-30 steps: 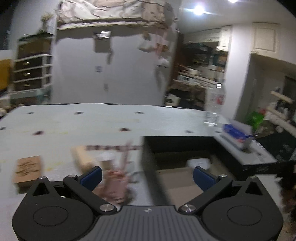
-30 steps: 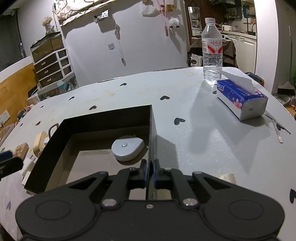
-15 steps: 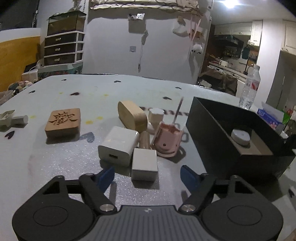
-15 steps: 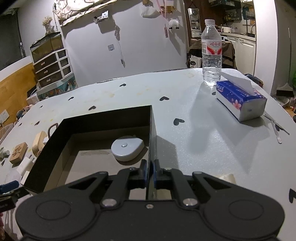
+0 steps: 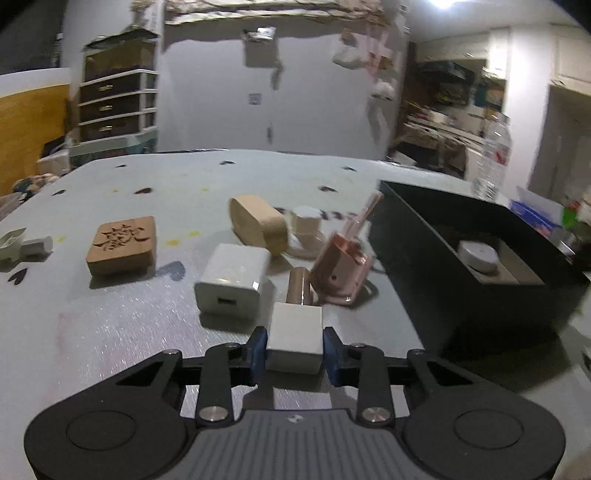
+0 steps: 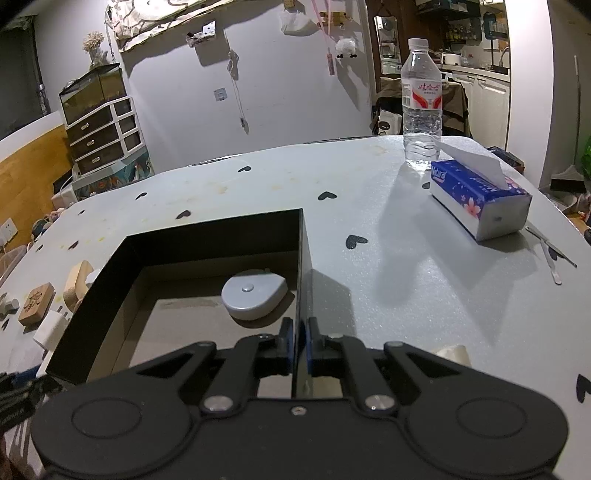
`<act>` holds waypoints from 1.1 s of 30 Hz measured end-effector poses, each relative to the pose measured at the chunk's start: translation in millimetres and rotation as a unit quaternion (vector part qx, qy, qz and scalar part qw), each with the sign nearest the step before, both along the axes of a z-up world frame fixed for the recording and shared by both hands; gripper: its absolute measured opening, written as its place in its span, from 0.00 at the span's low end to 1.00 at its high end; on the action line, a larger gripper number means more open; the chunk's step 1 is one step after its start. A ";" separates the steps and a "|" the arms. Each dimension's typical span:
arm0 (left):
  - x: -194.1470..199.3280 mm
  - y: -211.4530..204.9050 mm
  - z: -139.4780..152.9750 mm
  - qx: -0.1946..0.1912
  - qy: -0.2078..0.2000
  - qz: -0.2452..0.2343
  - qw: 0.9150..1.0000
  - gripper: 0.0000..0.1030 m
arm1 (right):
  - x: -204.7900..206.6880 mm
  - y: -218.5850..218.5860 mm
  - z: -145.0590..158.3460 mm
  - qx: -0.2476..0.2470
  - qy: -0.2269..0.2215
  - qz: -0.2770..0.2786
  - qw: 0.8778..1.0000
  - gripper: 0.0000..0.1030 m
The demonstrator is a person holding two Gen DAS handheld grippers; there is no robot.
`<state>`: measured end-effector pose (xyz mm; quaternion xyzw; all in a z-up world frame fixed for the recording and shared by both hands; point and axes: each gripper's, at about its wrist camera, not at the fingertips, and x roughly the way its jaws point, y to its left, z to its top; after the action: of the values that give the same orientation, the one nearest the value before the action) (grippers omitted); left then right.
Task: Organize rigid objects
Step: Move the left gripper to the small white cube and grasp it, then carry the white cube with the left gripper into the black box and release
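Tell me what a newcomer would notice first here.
The left gripper has a small white cube clamped between its blue fingers, near a clutter of blocks. The right gripper pinches the wall of the black box, which holds a round grey disc.

Wooden block [image 5: 122,244], left of black box [image 5: 476,258]: carved Chinese character, unclear which. Tissue pack [image 6: 480,197], right of box: "Vinda". Water bottle [image 6: 422,107] label behind pack: red Chinese characters, unreadable.

Dim indoor light, bright white ceiling lamp [image 5: 441,3] glaring far right, left wrist view motion-blurred toward its right edge, right wrist view sharp, clear plastic water bottle [image 6: 422,107] casting a soft near shadow, fisheye bending at edges
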<state>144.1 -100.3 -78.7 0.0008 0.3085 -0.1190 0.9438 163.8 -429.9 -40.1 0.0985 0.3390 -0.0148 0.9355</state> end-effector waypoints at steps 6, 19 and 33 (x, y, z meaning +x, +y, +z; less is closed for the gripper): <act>-3.2 -4.8 -0.1 0.006 0.006 -0.014 1.000 0.39 | -0.8 0.2 0.2 -0.001 -0.002 0.000 1.000 0.07; 4.7 7.3 -3.7 -0.059 0.000 0.015 0.998 0.32 | -0.8 1.1 -0.3 0.001 -0.002 -0.001 1.000 0.07; 6.5 11.6 38.3 -0.243 -0.017 -0.024 0.970 0.32 | -0.9 0.0 -0.4 0.001 -0.002 0.001 1.000 0.07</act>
<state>150.6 -88.6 -40.3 -0.2191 0.2542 -0.2125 0.9177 162.9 -430.0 -40.5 0.0993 0.3373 -0.0138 0.9361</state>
